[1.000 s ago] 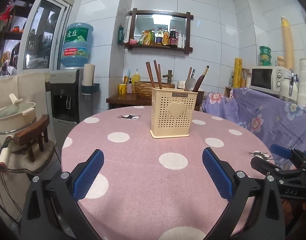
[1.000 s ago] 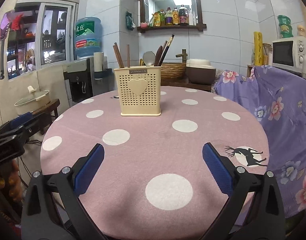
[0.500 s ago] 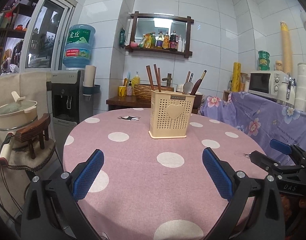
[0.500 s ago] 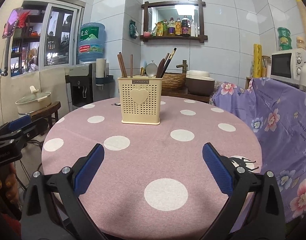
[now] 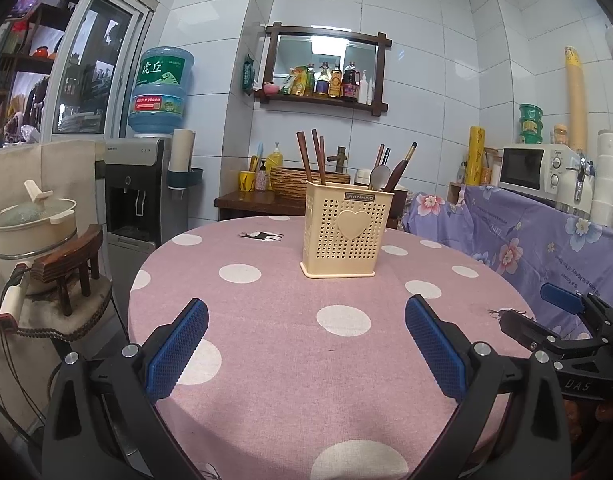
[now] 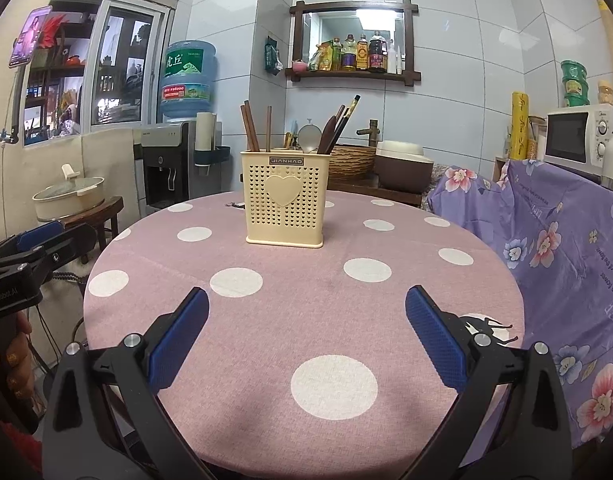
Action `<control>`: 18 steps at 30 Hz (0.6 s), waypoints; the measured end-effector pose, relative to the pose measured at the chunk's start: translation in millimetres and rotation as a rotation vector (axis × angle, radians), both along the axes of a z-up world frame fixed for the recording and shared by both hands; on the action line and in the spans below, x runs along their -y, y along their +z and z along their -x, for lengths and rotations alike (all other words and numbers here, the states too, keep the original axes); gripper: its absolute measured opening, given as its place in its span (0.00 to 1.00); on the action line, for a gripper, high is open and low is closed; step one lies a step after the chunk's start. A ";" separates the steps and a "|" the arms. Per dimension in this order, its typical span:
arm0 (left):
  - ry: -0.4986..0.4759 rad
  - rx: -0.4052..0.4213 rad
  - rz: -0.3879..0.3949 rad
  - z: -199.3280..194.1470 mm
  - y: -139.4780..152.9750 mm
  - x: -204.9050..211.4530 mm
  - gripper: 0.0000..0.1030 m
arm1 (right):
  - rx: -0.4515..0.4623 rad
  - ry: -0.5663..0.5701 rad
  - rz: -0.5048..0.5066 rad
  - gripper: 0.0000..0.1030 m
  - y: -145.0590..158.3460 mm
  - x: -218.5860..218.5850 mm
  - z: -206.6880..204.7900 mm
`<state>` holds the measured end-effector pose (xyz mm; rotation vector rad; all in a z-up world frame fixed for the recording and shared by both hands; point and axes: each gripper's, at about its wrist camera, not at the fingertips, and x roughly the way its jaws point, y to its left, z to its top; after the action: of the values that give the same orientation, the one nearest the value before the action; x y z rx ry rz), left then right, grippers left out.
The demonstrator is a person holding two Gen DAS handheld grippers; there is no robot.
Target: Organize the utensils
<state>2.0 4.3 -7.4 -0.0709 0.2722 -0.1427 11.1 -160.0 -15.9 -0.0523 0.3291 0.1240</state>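
- Our left tongs [image 5: 306,322] hang wide open over the near edge of the round counter in its pink cloth with white dots [image 5: 266,360], with nothing between the blue ribbed pads [image 5: 178,346].
- Our right tongs [image 6: 306,322] are spread just as wide and empty above the same counter [image 6: 306,300].
- The cream perforated plastic utensil holder with a raised heart [image 5: 346,232] stands upright near the counter's middle, well apart from both tongs.
- Dark wooden chopsticks [image 5: 312,156] rise from its left compartment; a metal spoon [image 5: 376,178] and dark-handled utensils [image 6: 340,124] lean in its right.
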 end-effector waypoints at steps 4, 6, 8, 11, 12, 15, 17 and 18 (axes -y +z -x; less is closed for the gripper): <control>-0.001 -0.002 0.000 -0.1 -0.6 0.5 0.95 | 0.002 0.007 -0.007 0.94 0.0 0.1 0.3; -0.001 -0.001 -0.001 0.1 -0.7 0.7 0.95 | 0.001 0.007 -0.007 0.94 -0.3 -0.4 0.3; -0.003 -0.005 0.001 -0.4 -0.8 0.6 0.95 | 0.003 0.006 -0.006 0.94 -0.2 -0.3 0.4; 0.000 -0.006 0.001 0.0 -0.6 0.5 0.95 | -0.003 0.008 -0.006 0.94 -0.4 -0.6 -0.6; -0.002 -0.007 0.002 -0.4 -0.6 0.2 0.95 | -0.004 0.009 -0.006 0.94 -0.5 -0.8 -0.6; -0.001 -0.008 0.000 -0.1 -0.7 0.5 0.95 | -0.003 0.009 -0.006 0.94 -0.5 -0.8 -0.6; 0.001 -0.007 -0.004 0.0 -0.8 0.6 0.95 | -0.004 0.007 -0.005 0.94 -0.6 -0.8 -0.7; 0.000 -0.005 -0.006 0.6 -0.7 1.1 0.95 | -0.004 0.007 -0.005 0.94 -0.8 -0.9 -0.9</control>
<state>1.4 3.2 -8.1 -0.0650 0.2781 -0.1413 11.9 -159.1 -16.7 -0.0484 0.3328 0.1320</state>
